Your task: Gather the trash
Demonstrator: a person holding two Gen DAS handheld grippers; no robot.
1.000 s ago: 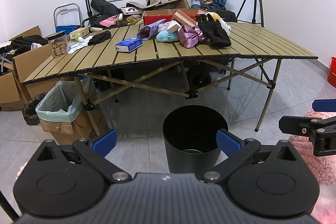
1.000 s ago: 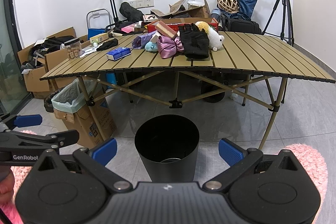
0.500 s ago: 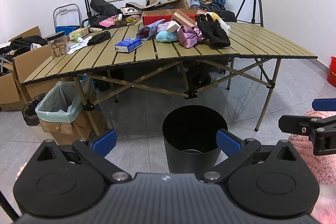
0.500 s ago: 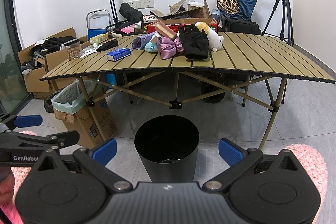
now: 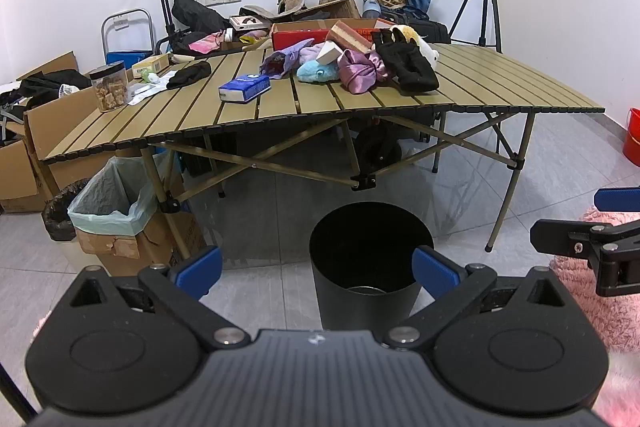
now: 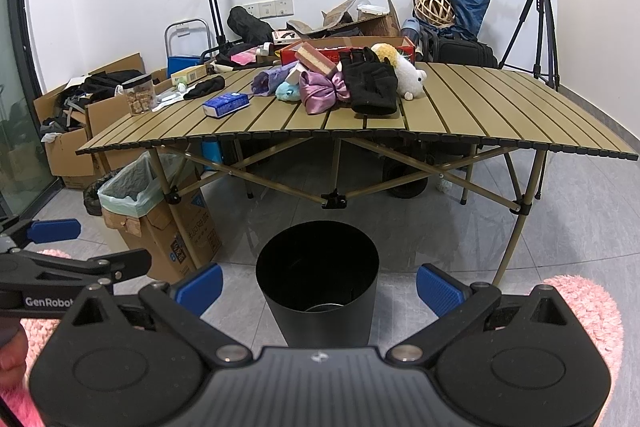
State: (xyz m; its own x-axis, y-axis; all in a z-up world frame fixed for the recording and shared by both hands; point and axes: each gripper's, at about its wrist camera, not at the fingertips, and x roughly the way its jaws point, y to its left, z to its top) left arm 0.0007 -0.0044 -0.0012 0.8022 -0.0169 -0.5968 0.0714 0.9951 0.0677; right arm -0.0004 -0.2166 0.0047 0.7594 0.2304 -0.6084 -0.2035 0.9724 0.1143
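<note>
Both tools, left tool (image 5: 316, 269) and right tool (image 6: 318, 283), are hanging apart and empty above the black bin (image 5: 370, 255); next, reaching toward 12 o'clock for bench (image 5: 500, 87) litter.

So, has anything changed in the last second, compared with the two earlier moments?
Nothing visibly changed. Both grippers, left and right, remain open and empty above the round black trash bin, and the blue tissue pack, purple satin bow and black gloves lie as before on the tan slatted folding table.

Black ribbed tool (image 5: 316, 273) bodies, blue finger pads (image 5: 199, 267), silver screws.
</note>
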